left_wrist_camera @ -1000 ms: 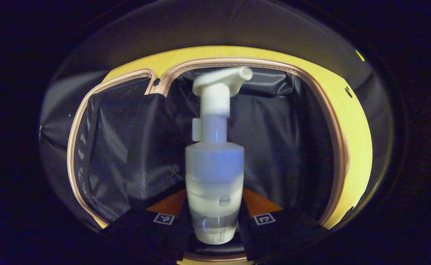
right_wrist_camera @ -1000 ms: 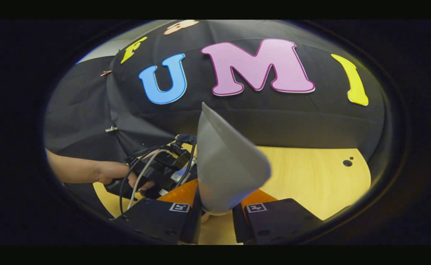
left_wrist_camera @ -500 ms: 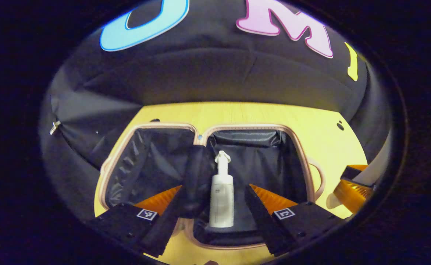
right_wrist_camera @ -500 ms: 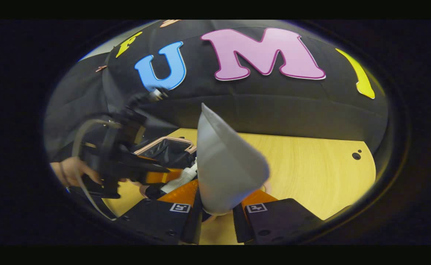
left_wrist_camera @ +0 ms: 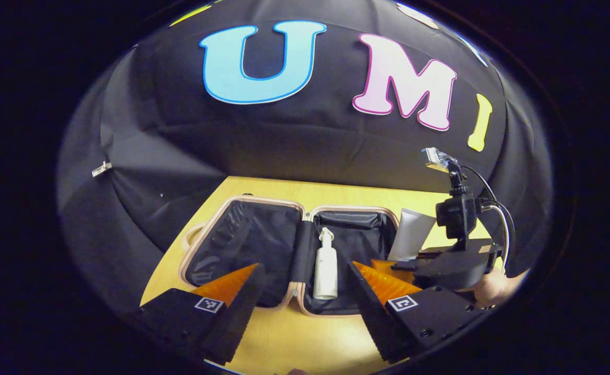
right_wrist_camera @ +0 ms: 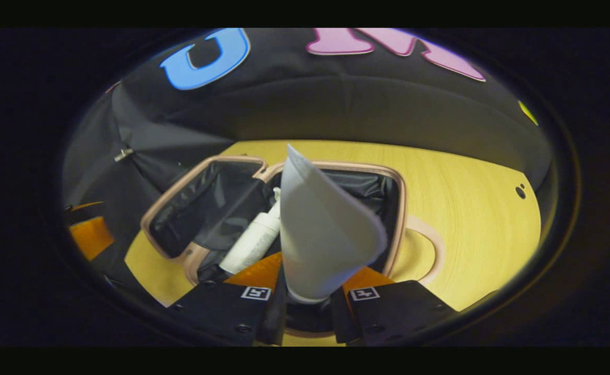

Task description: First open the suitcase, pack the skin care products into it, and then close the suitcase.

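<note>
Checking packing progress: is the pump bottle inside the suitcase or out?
Inside. The pump bottle lies flat on the dark lining of the open suitcase.

The right gripper (right_wrist_camera: 308, 299) grips a grey tube (right_wrist_camera: 320, 234) above the open suitcase (right_wrist_camera: 396, 203). A white pump bottle (right_wrist_camera: 250, 245) lies inside.

A round, light yellow wood-grain table (left_wrist_camera: 294, 341) stands against the black cloth wall, with two small dark holes (right_wrist_camera: 520, 191) near its far edge. Directly on it lies an opened pink-rimmed suitcase with black lining (left_wrist_camera: 242, 245), its two halves spread flat side by side, a handle loop resting on the wood at either outer end.
</note>
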`<act>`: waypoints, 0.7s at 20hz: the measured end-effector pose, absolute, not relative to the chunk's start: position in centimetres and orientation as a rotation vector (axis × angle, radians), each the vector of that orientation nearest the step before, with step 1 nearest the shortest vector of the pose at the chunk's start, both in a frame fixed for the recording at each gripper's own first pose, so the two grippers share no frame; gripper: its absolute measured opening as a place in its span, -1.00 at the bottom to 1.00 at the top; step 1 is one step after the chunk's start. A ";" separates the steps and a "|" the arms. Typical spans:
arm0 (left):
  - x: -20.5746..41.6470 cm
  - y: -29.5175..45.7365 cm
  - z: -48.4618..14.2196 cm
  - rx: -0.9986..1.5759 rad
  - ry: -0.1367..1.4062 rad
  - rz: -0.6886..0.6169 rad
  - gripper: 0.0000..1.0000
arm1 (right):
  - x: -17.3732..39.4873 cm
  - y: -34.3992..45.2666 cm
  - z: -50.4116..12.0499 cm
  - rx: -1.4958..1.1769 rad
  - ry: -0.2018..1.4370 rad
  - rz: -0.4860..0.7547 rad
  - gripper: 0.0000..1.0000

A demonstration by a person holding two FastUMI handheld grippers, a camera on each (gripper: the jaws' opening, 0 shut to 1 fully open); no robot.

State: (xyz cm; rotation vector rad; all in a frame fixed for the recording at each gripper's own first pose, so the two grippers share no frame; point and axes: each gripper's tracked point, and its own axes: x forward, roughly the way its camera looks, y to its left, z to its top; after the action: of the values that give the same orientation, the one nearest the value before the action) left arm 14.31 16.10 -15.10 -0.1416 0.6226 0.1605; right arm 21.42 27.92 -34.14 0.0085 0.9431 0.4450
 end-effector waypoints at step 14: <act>11.8 26.9 -16.3 -0.096 0.639 0.329 0.93 | 23.1 27.3 -33.9 -0.009 0.975 0.286 0.48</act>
State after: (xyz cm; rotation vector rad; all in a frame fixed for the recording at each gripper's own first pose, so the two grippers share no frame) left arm 11.77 26.91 -16.32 -0.0956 0.6394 0.3291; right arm 23.07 27.32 -33.86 -0.0093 0.9750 0.2862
